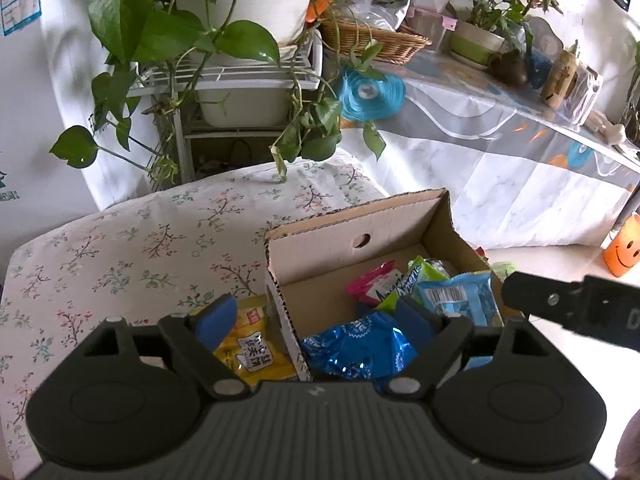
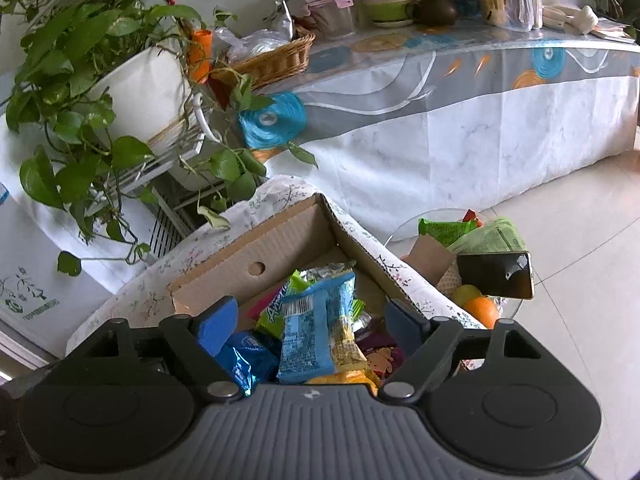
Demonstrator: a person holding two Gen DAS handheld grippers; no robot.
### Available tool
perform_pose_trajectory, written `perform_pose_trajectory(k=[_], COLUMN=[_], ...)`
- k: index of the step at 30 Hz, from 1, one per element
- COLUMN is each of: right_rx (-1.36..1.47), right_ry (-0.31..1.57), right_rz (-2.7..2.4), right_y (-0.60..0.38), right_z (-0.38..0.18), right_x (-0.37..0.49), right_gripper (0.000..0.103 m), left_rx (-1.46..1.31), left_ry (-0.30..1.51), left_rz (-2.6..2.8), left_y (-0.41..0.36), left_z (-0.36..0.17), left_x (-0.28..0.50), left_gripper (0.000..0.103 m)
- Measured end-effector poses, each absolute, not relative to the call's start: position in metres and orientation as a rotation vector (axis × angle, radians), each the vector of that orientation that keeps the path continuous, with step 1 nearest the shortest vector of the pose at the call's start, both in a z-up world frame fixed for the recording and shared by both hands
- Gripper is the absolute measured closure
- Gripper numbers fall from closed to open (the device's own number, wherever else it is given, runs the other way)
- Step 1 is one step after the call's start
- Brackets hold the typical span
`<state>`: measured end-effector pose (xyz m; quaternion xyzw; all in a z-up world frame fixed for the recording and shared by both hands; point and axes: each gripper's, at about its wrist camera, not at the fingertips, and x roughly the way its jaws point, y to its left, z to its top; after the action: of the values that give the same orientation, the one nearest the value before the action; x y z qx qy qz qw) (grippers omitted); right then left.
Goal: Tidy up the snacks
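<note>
While tongs gape, snacks lie between.

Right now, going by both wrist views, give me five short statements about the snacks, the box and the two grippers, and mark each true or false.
1. The cardboard box holds several snack packets. True.
2. The yellow packet lies inside the box. False: it lies outside, by the box's left wall.
3. The left gripper is open. True.
4. The right gripper clamps the light blue packet. False: its jaws stand open.
5. The box is lidded. False: open top.
</note>
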<state>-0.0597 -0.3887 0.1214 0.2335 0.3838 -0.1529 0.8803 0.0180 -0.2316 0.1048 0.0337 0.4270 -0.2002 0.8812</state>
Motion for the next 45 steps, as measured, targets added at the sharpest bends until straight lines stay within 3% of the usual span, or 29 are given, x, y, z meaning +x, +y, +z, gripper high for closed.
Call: perform_pose_trajectory(k=[23,27,41,45], right_rx=[0.397,0.409,0.392,0.387], right_ry=[0.849,0.836,0.831,0.831], right_rz=[-0.326,-0.305,-0.292,-0.286], right_y=[-0.372,-0.370,-0.365,-0.364], right_z=[0.127,0.131,0.134,0.134], right_x=[-0.057,-0.062,-0.059,-0.060], right_gripper=[0.006,0.005,0.004,0.004], left_rx=[0.002,0.011,-0.016,-0.040], left_ry=[0.877,0.838,1.023,0.983], left_rz=[-0.304,-0.278,-0.201,-0.282], left_y=[-0.165,-0.153,-0.150,-0.156], left_z=[0.142,0.146,0.038,0.026], left_x=[0.007,0.003,0.056,0.064], left_gripper=[0.008,0.002,0.003,0.004])
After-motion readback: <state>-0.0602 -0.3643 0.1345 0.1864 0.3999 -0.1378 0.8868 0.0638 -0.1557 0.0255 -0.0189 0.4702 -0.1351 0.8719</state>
